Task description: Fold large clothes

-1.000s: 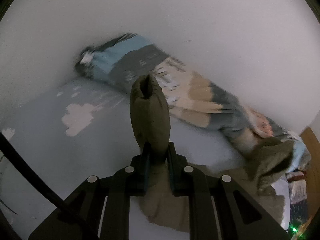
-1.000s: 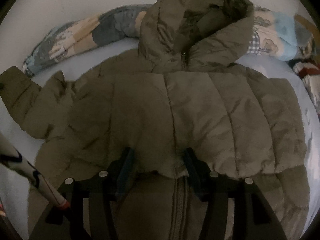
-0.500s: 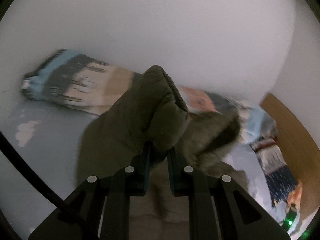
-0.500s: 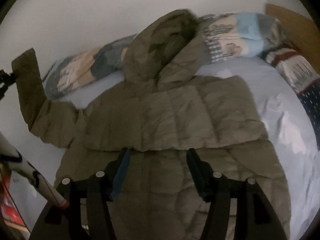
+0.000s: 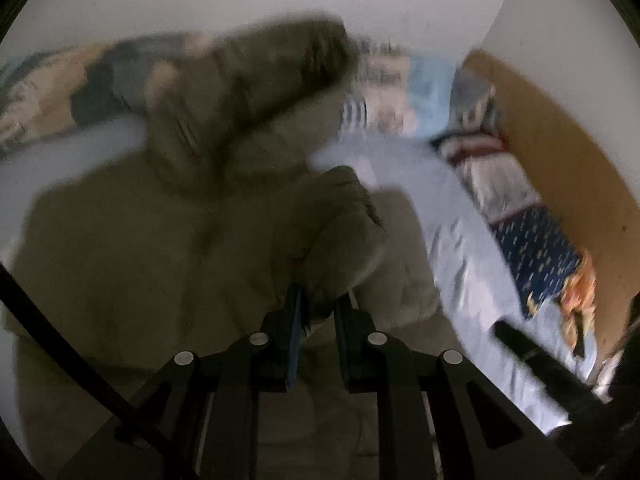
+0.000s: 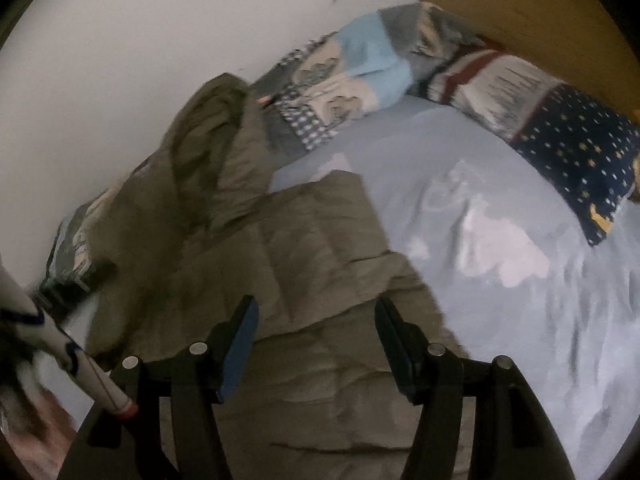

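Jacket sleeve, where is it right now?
In the left wrist view the sleeve is pinched in the left gripper, raised over the jacket body, hood behind.

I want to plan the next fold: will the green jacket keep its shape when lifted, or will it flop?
The jacket probably flops: its sleeve droops around the left hand-held gripper. Its puffy quilting suggests it is light but springy, so folds may reopen.
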A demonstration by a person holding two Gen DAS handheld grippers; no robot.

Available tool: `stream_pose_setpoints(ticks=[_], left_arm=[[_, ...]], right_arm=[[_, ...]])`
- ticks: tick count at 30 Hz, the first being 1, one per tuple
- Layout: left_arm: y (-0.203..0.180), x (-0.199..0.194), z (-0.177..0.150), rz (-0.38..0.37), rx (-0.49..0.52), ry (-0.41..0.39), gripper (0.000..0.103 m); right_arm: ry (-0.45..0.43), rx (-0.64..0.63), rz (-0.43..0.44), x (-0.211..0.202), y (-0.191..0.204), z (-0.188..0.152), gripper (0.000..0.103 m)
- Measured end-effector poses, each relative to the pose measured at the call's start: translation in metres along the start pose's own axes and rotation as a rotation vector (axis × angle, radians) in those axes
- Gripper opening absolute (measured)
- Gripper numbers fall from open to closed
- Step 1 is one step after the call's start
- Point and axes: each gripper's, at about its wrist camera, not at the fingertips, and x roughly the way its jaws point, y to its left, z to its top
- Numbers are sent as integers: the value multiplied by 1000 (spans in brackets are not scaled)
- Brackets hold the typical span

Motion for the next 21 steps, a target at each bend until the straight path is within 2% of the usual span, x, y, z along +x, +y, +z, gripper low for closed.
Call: stream_pose_setpoints(ticks=[4, 7, 8, 9, 10, 11, 14, 17, 18, 20, 21], left_arm=[[-10, 37, -19, 69, 60, 58, 15], [-13, 41, -25, 101, 110, 80, 17], [-14, 35, -26, 103, 138, 80, 22], [-11, 24, -24, 97, 147, 76, 37], [-8, 14, -24, 98, 142, 70, 62], [-4, 2, -24, 104, 127, 55, 70], [19, -38, -27, 147, 87, -26, 72], [57, -63, -37, 300, 46, -36, 73], [76, -69, -42, 387, 26, -37, 73], [102, -76, -48, 497, -6, -40, 73], [120, -78, -51, 511, -54, -32, 73]], right_arm=[[10, 47, -10, 1, -19, 3, 65], [22, 59, -8, 2, -23, 2, 65], [25, 63, -4, 3, -24, 2, 65], [28, 67, 0, 4, -24, 3, 65], [31, 75, 8, 5, -24, 3, 65], [34, 81, 15, 6, -25, 3, 66], [53, 107, 41, 12, -26, 2, 67], [80, 135, 76, 21, -22, -3, 67], [88, 141, 89, 23, -20, -4, 67], [114, 165, 138, 32, -17, -9, 67], [130, 174, 162, 37, -13, -12, 67]])
